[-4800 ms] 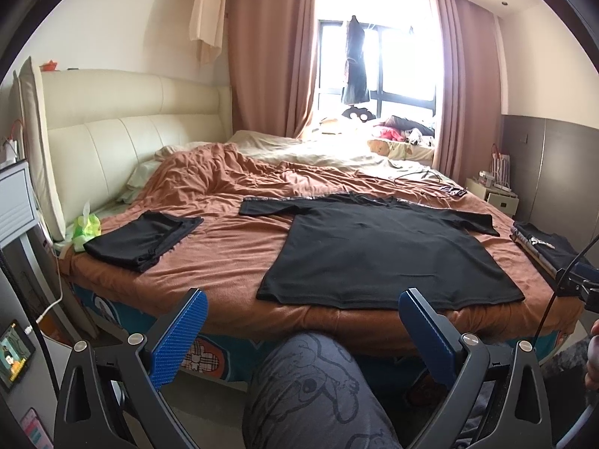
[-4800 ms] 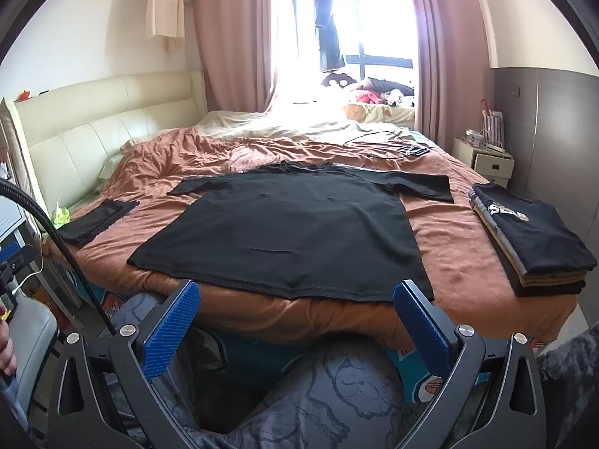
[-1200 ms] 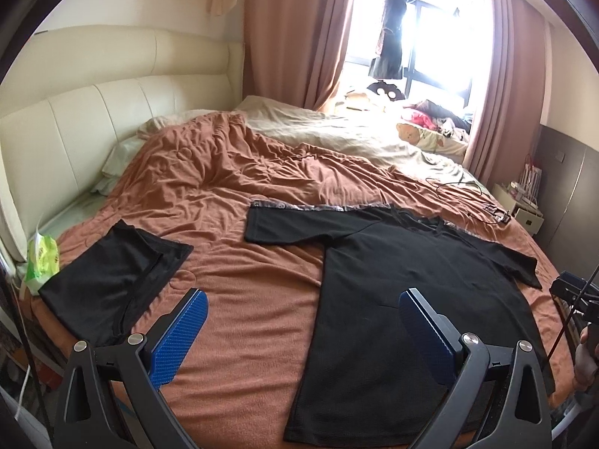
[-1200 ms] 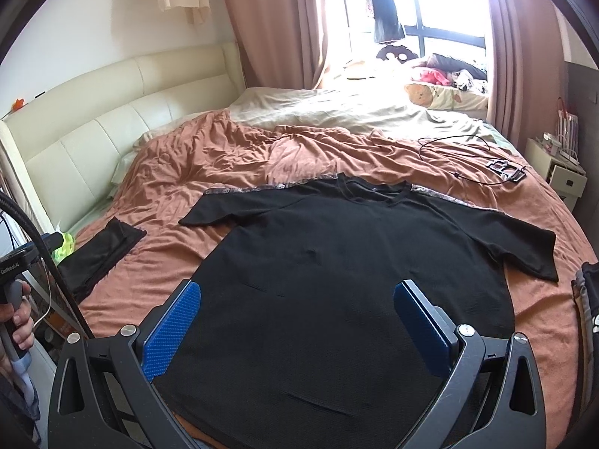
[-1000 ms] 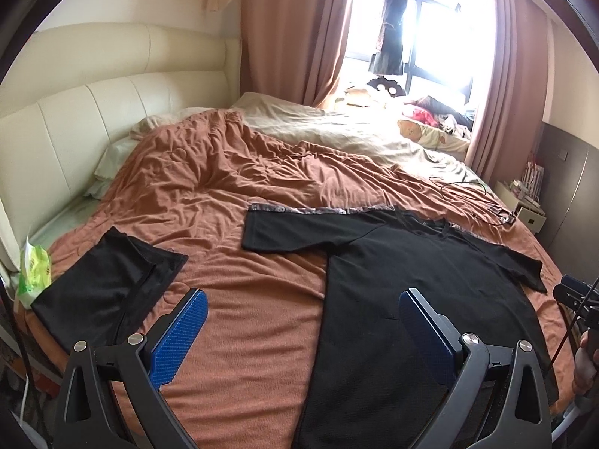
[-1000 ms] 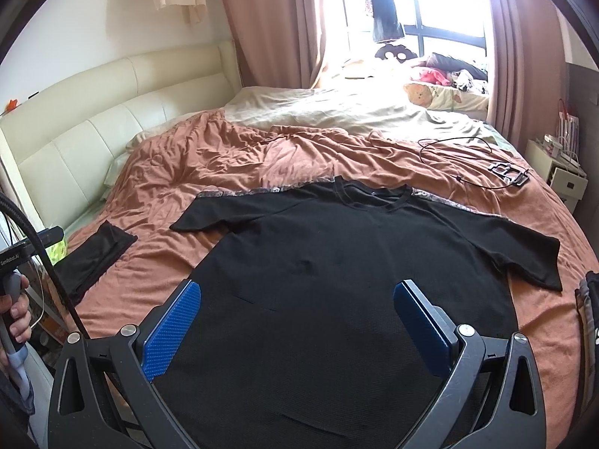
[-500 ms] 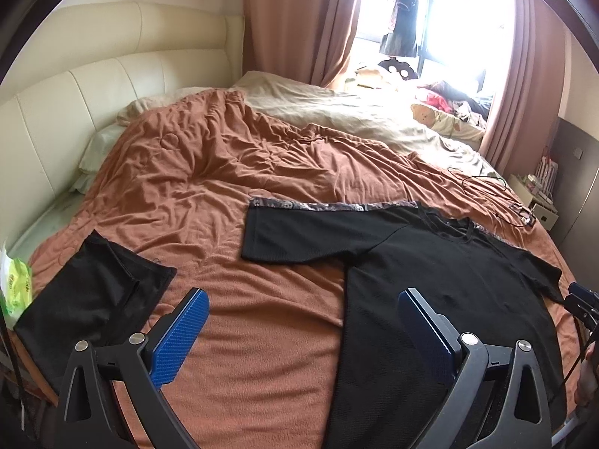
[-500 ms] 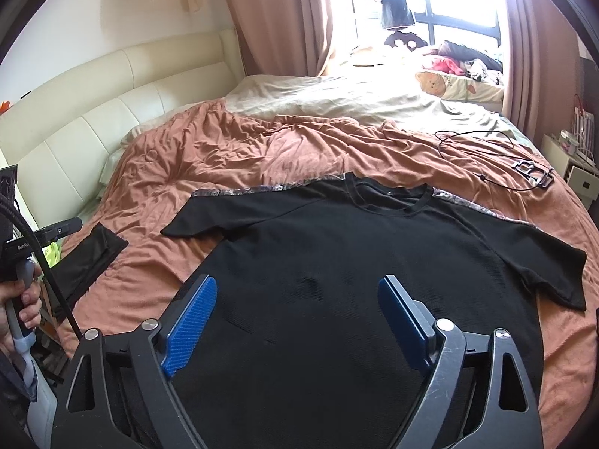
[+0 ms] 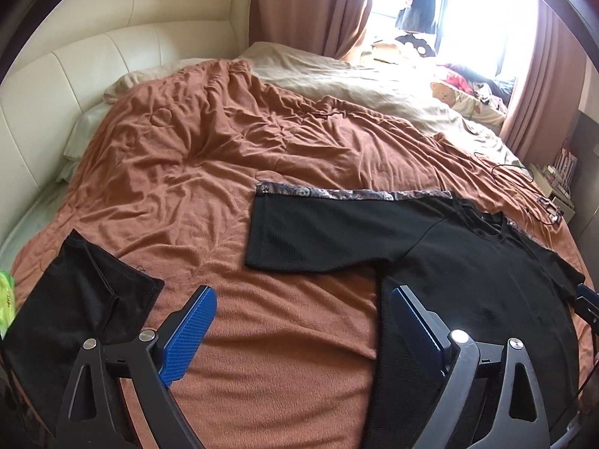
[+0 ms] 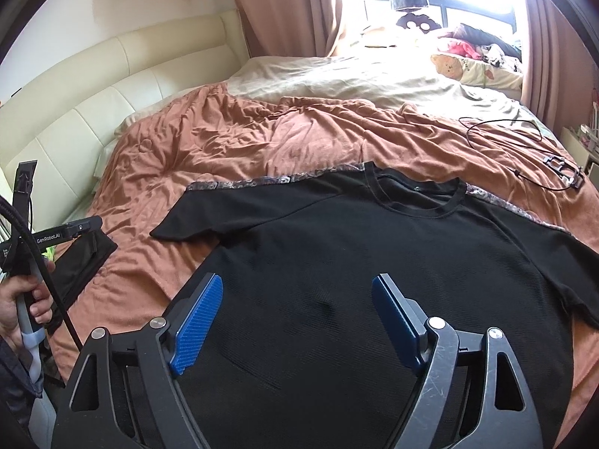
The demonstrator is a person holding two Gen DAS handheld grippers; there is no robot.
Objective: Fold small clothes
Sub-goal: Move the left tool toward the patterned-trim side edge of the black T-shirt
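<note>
A black T-shirt [image 10: 374,247] is spread flat, front up, on the brown blanket [image 9: 209,172] of the bed, its collar toward the window. The shirt's left sleeve [image 9: 310,235] is seen whole from the left wrist view, with bare blanket beside it. A folded black garment [image 9: 75,299] lies near the bed's edge. The left gripper [image 9: 303,321] and right gripper [image 10: 295,307] are held above the cloth, fingers wide but closing, nothing between them. Only the right view shows the hand [image 10: 18,299] on the left handle.
</note>
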